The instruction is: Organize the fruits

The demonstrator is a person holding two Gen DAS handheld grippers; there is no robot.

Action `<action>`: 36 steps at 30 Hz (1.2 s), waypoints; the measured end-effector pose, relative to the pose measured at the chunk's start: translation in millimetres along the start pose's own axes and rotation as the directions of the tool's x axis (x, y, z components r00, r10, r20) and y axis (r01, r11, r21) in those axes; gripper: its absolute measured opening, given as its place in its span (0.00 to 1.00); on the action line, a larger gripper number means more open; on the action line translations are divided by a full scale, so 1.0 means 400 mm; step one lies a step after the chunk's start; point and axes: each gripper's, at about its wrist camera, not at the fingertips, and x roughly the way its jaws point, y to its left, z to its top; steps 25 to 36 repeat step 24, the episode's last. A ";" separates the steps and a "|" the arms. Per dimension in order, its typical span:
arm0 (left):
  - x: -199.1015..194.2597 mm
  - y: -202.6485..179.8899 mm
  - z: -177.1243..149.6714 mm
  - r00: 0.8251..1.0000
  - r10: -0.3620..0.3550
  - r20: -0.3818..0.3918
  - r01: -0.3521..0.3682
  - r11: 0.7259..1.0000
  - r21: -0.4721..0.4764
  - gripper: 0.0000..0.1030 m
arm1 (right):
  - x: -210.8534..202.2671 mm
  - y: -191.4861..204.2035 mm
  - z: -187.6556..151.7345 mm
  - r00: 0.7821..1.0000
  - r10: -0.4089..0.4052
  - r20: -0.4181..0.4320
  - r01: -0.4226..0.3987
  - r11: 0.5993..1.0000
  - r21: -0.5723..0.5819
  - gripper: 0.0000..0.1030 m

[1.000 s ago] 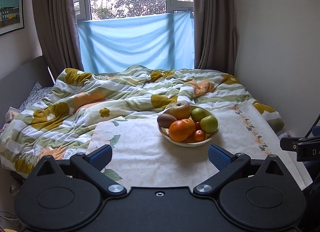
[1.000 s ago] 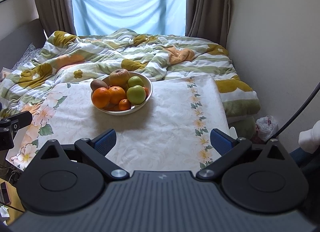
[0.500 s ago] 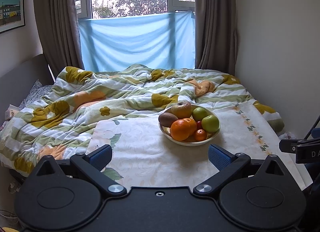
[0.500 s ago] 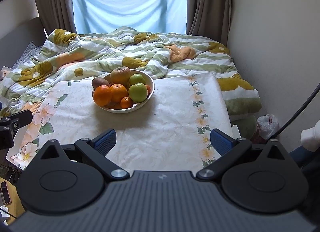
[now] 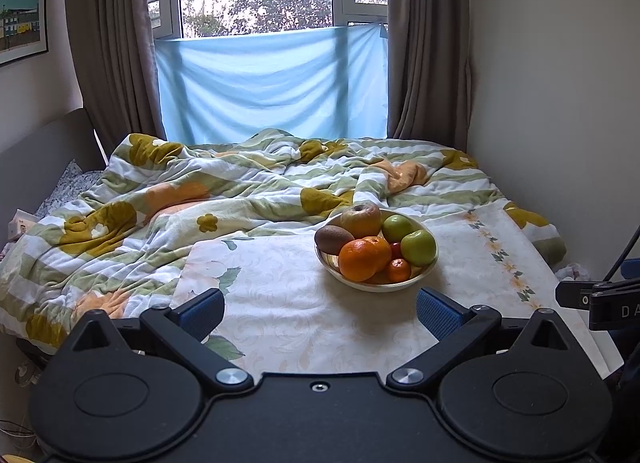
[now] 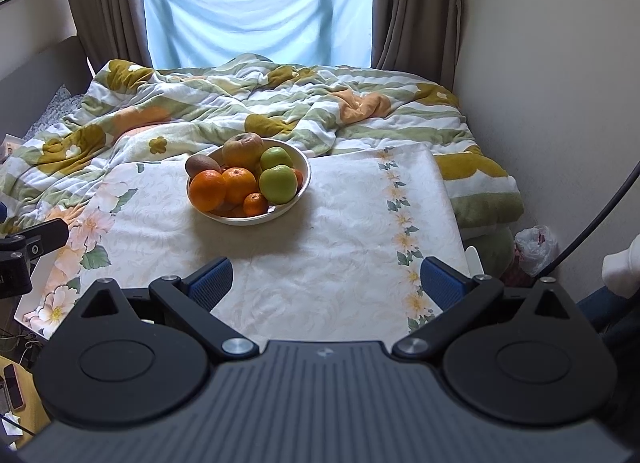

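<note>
Bedroom: bed with rumpled floral quilt point(image 5: 192, 199), curtained window behind. Floral-print board point(image 6: 344, 223) lying on the bed. White bowl point(image 6: 302, 179) on the board, holding two oranges, a tangerine, two green apples, a kiwi and a russet apple. Left gripper point(image 5: 318, 313) and right gripper point(image 6: 326, 281): both spread wide, empty, near the board's front edge, well apart from the bowl.

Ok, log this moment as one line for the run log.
stage: approach | left gripper: open, empty | right gripper: open, empty | fruit: all in white bowl on floral tablecloth
</note>
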 end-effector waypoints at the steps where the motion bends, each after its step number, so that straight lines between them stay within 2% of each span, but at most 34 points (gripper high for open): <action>1: 0.000 0.000 0.000 1.000 0.001 0.000 -0.001 1.000 0.001 1.00 | 0.000 0.001 0.000 1.000 -0.001 0.000 0.001 1.000 0.000 1.00; 12: 0.005 0.005 -0.001 1.000 0.013 -0.003 -0.013 1.000 -0.002 1.00 | -0.002 0.002 -0.004 1.000 0.003 -0.002 -0.003 1.000 0.009 1.00; 20: 0.014 0.021 -0.003 1.000 -0.030 -0.007 0.029 0.999 -0.039 1.00 | -0.002 0.004 -0.006 1.000 -0.002 -0.005 0.002 1.000 0.009 1.00; 24: 0.014 0.021 -0.003 1.000 -0.011 0.006 0.011 1.000 -0.023 1.00 | 0.003 0.002 -0.004 1.000 -0.002 -0.009 0.003 1.000 0.012 1.00; 36: 0.014 0.021 -0.003 1.000 -0.011 0.006 0.011 1.000 -0.023 1.00 | 0.003 0.002 -0.004 1.000 -0.002 -0.009 0.003 1.000 0.012 1.00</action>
